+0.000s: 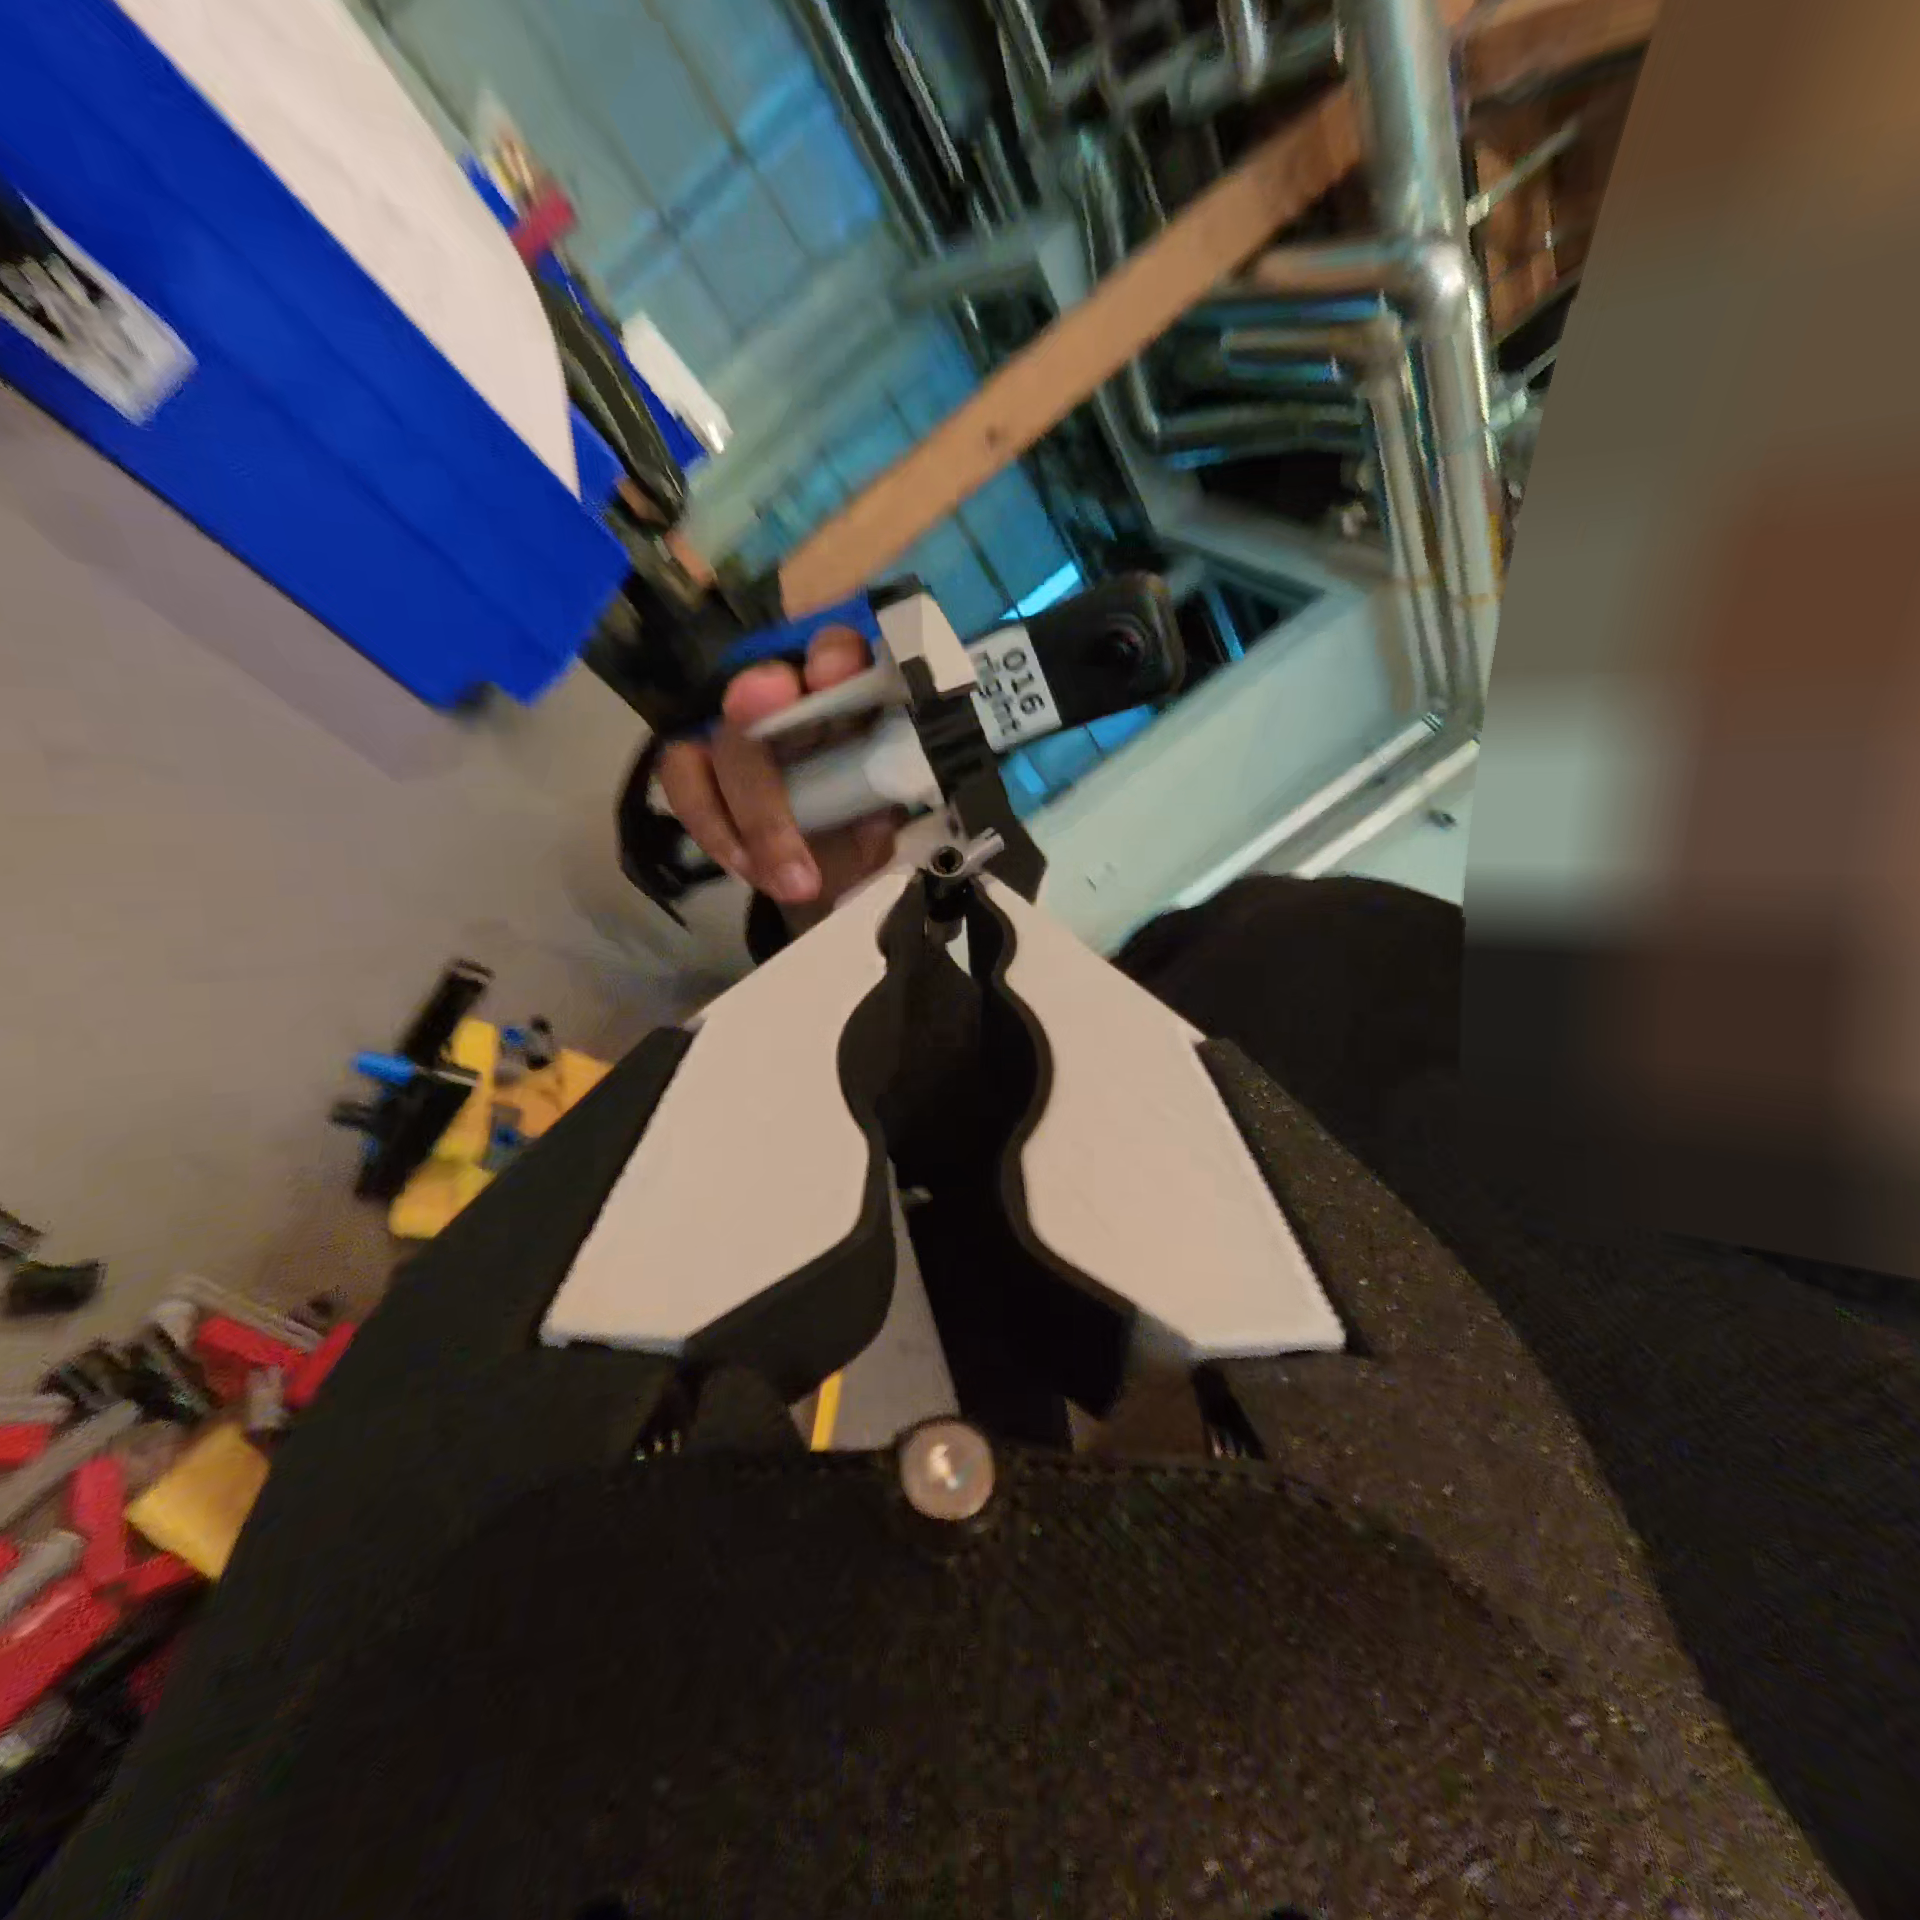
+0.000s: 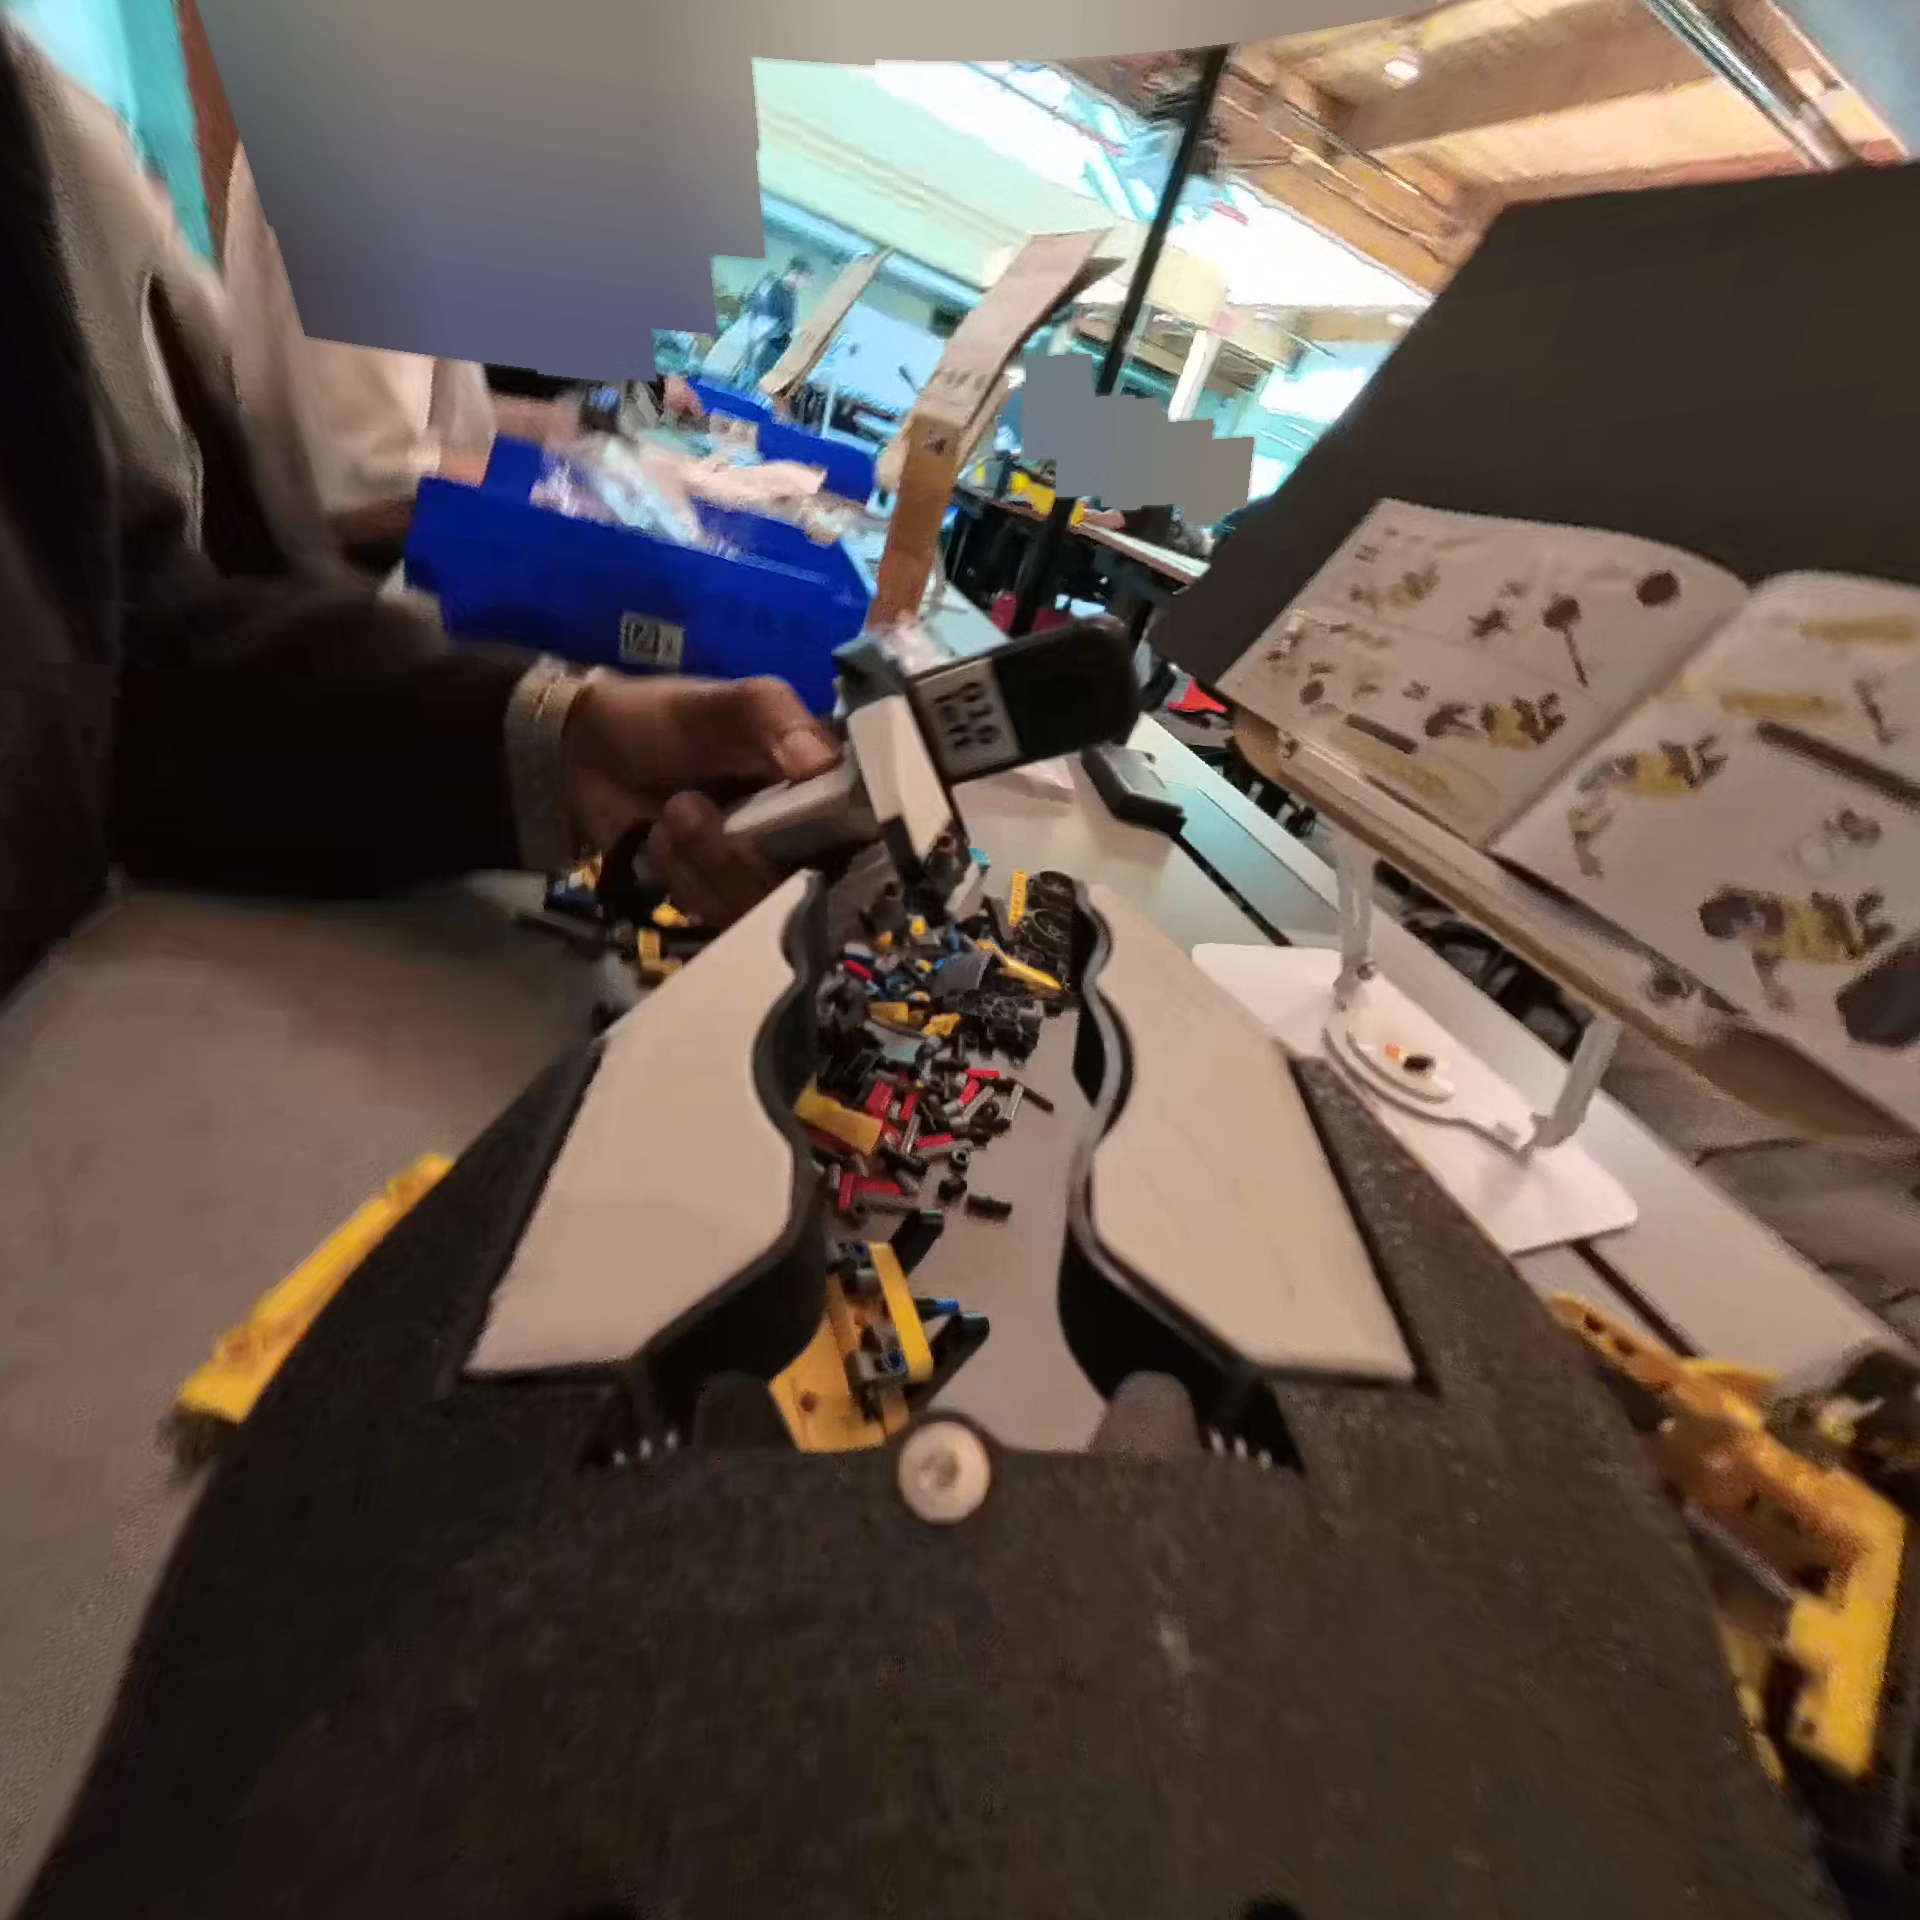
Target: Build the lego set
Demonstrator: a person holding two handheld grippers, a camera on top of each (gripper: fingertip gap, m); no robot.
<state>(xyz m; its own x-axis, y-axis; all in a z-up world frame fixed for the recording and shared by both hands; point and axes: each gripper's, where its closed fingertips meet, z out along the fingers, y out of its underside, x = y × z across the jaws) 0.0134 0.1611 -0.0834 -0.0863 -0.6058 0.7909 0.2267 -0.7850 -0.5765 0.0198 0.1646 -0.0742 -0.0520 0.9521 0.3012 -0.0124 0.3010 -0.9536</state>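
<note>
The grey desk (image 2: pixel 208 1091) carries it all, and the landmark here is the heap of small building pieces (image 2: pixel 925 1049) in black, yellow, red and blue spread across its middle. Behind the heap, on the far side of the desk, sits a blue bin (image 2: pixel 582 592) stuffed with clear bags. To the right of the heap an open instruction booklet (image 2: pixel 1558 748) leans on a white stand (image 2: pixel 1455 1122). Nearer the camera than the heap, off to its right, lies a yellow built frame (image 2: pixel 1787 1538); a loose yellow beam (image 2: pixel 301 1299) lies to the heap's near left.

The right gripper (image 2: pixel 951 904) hangs over the heap, fingers spread wide, nothing between them, the pieces showing through the gap.

The left gripper (image 1: pixel 951 914) is lifted above the far edge of the heap, gripped by a hand (image 2: pixel 707 769). Its fingers are drawn narrow, nearly meeting at the tips, pinching a small black peg (image 1: pixel 943 883) with a hollow end. From the left wrist view that peg sits right up against the right gripper's black fingertip, touching or just short of it; I cannot tell which.
</note>
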